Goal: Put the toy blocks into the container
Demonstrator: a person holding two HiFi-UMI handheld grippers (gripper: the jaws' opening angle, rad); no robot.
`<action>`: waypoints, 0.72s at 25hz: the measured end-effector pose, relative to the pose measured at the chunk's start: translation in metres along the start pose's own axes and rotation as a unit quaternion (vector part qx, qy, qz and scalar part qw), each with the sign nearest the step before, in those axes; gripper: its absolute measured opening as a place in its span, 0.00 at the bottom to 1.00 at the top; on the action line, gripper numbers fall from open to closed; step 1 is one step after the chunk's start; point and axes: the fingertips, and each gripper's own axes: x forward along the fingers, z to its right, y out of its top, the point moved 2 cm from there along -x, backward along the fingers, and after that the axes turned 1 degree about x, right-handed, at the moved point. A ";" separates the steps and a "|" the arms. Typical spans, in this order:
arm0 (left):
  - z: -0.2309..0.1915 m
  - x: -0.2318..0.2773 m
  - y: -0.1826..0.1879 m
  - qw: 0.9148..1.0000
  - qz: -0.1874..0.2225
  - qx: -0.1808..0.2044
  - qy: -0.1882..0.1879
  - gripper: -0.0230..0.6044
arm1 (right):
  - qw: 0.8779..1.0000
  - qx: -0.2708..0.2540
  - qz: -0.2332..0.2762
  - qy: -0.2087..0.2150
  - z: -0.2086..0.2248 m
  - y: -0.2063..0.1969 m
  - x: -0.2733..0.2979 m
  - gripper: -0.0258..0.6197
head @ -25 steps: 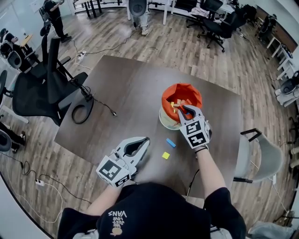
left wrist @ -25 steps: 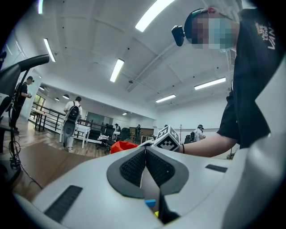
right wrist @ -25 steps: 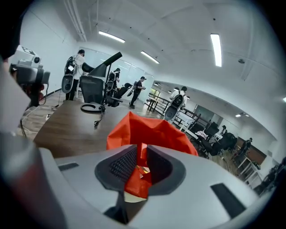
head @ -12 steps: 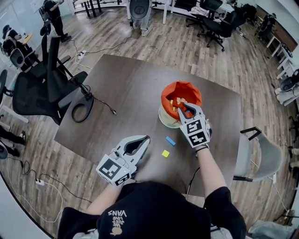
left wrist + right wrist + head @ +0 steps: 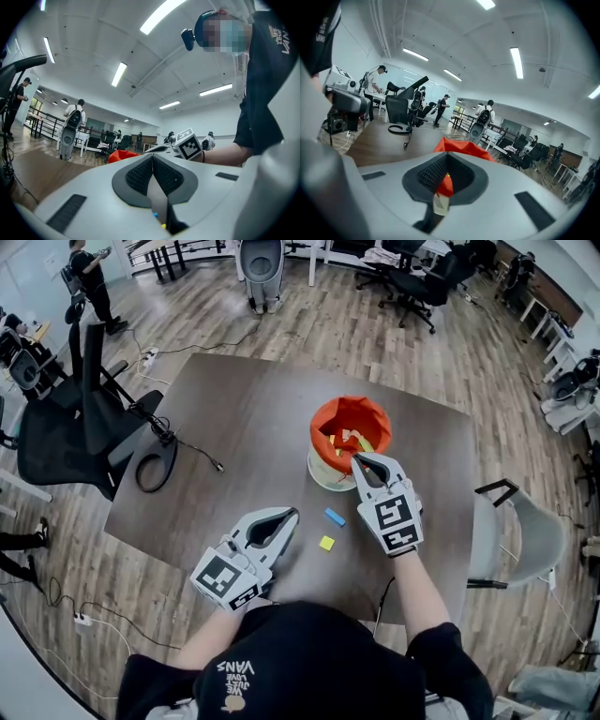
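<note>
Toy blocks lie in two places: several yellow and orange ones (image 5: pixel 343 441) sit inside the orange container (image 5: pixel 323 420), which stands upright on the dark table (image 5: pixel 244 409), and two lie loose on the tabletop in front of it. Of these two, the blue block (image 5: pixel 335 517) is nearer the container and the yellow block (image 5: pixel 326 543) nearer you, close to each other but apart, between your two grippers. Your right gripper (image 5: pixel 355 458) points at the container, tilted a little downward, with its tips at the near rim. Its jaws have just been closing and now meet with nothing between them, and the orange wall shows only through the gap behind the pads. Your left gripper (image 5: pixel 293 514) points level near the table's front edge, to the left of the two loose blocks, its tips near the blue block but not touching it. Its jaws are pressed together and hold nothing. You also have a black cable (image 5: pixel 155 470) looped on the left part of the table, well apart from the blocks
</note>
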 end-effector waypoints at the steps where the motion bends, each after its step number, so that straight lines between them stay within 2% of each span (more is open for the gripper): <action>1: 0.001 0.002 0.001 1.000 0.000 0.001 -0.004 0.05 | 1.000 0.003 0.006 -0.001 -0.002 0.003 -0.006 0.07; 7: 0.008 0.010 0.004 1.000 0.002 0.004 -0.030 0.05 | 0.999 0.020 0.042 -0.018 -0.012 0.015 -0.043 0.07; 15: 0.018 0.019 0.004 0.998 0.001 0.005 -0.056 0.05 | 0.995 0.060 0.065 -0.036 -0.029 0.011 -0.085 0.07; 18: 0.021 0.021 0.005 0.998 0.001 0.004 -0.064 0.05 | 0.995 0.066 0.059 -0.040 -0.037 0.006 -0.094 0.07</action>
